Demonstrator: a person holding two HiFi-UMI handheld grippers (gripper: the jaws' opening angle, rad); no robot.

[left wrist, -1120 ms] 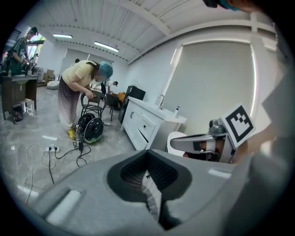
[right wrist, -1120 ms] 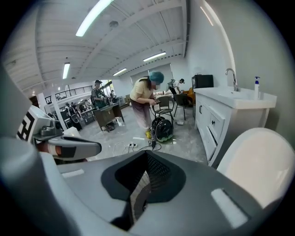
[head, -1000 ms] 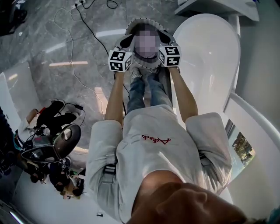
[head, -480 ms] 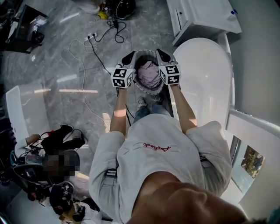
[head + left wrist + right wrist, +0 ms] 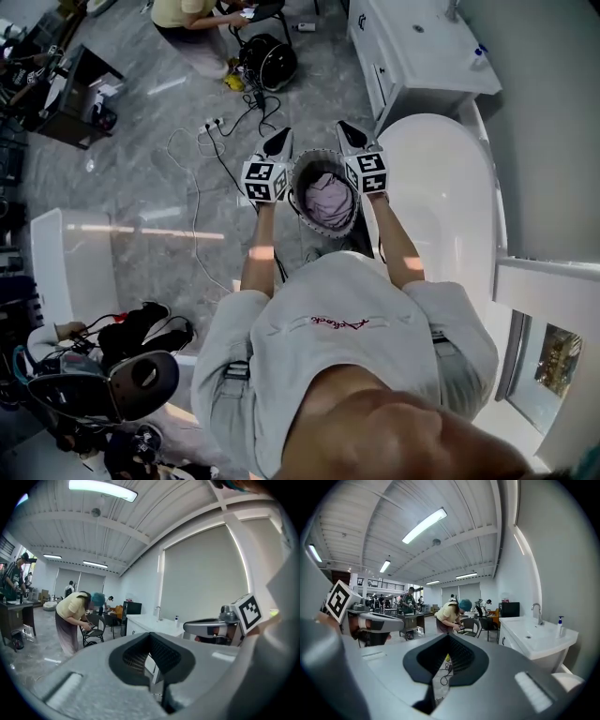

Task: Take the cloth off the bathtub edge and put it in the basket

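A round grey basket (image 5: 302, 178) with the pink cloth (image 5: 328, 199) lying in it shows in the head view, on the floor beside the white bathtub (image 5: 445, 202). My left gripper (image 5: 281, 139) is held above the basket's left side and my right gripper (image 5: 345, 129) above its right side, both pointing away from me. Each is shut with nothing between the jaws. In the left gripper view the shut left gripper (image 5: 150, 637) points across the room, with the right gripper (image 5: 220, 625) beside it. The right gripper view shows the shut right gripper (image 5: 449, 637) and the left gripper (image 5: 370, 620).
A white vanity with a sink (image 5: 412, 52) stands past the tub's far end. Cables and a power strip (image 5: 211, 131) trail over the marble floor. A person (image 5: 192, 14) bends by a chair further off. Camera gear (image 5: 112, 375) sits at the lower left.
Both grippers have risen together away from the basket. The head view has pulled up and back, so the basket looks smaller and more of the room shows. The cloth stays in the basket.
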